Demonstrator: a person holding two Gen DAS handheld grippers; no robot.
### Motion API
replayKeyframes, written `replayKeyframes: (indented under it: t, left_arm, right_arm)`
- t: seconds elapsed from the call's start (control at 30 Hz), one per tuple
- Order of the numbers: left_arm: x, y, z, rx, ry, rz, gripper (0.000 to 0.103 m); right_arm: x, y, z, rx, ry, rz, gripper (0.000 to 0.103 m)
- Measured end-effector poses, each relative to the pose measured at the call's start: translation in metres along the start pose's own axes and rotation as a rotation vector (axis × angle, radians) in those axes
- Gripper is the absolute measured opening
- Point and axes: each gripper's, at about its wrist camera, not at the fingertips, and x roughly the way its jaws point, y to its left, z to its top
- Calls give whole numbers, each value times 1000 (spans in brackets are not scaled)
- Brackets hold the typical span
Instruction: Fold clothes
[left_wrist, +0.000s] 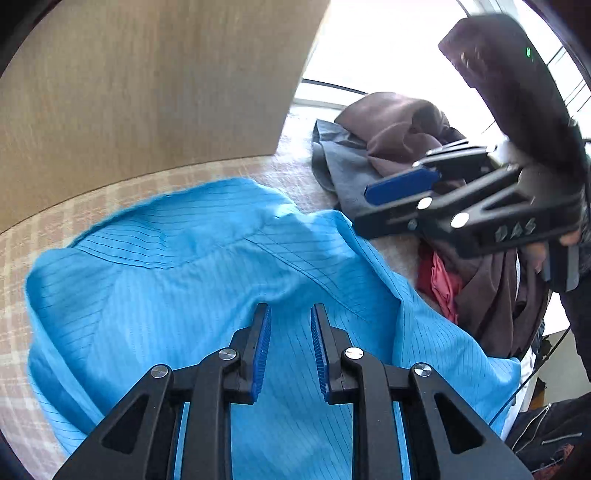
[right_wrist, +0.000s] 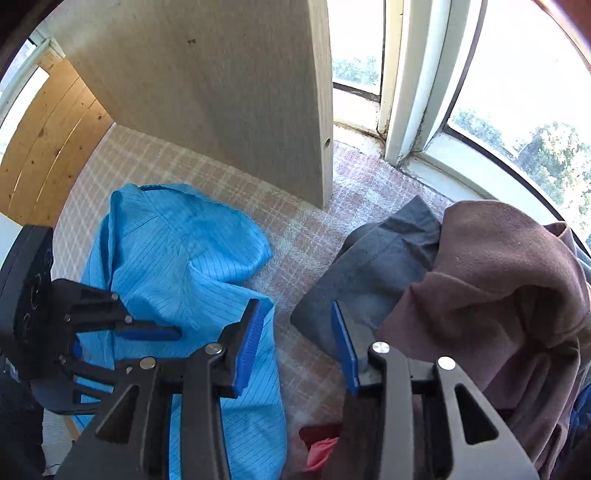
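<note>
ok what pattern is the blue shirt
Bright blue shirt with thin dark pinstripes, clearest in the left wrist view.

A pale wooden panel (right_wrist: 221, 92) stands upright on the plaid cover (right_wrist: 306, 229), beside the window (right_wrist: 517, 122).

Left claw (left_wrist: 291, 314) parted over blue shirt (left_wrist: 166, 280), right claw (left_wrist: 369, 206) beyond

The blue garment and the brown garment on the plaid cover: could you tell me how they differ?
The blue garment is bright, thin and pinstriped; the brown garment is dull, plain and thicker. The blue one lies spread out alone; the brown one sits bunched atop a grey garment. Both rest unfolded on the plaid cover.
</note>
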Motion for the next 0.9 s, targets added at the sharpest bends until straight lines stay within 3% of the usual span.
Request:
replayKeyframes:
  t: [0.07,0.17,0.2,0.3,0.43,0.53,0.57,0.63,0.77,0.9]
  left_arm:
    - [-24,12,-4,4,-42,26,21]
    - [-53,43,-12,37,-56,177,24]
    - [-60,56,-13,27,-49,229,25]
    - [-66,91,-12,-32,-47,282,29]
    - [-39,109,0,-49,-4,313,31]
    - [-19,116,3,-69,50,382,32]
    - [-23,114,2,-79,26,372,30]
    - [-50,97,-8,-65,-30,371,30]
    - [-110,55,-39,-22,-125,375,31]
    - [-166,-9,-105,-7,-201,323,31]
  right_arm:
    - [11,14,-3,-37,17,-4,41]
    - [34,30,-6,-162,43,-159,41]
    - [36,31,-7,-182,42,-167,41]
    - [38,30,-9,-222,37,-155,41]
    - [40,29,-6,-212,32,-108,42]
    - [45,32,-9,-204,38,-109,40]
    - [47,32,-10,-197,43,-137,32]
    - [46,28,-11,-174,36,-182,27]
    - [-1,26,-30,-131,-56,-156,30]
    - [-64,24,-78,-110,-112,-70,36]
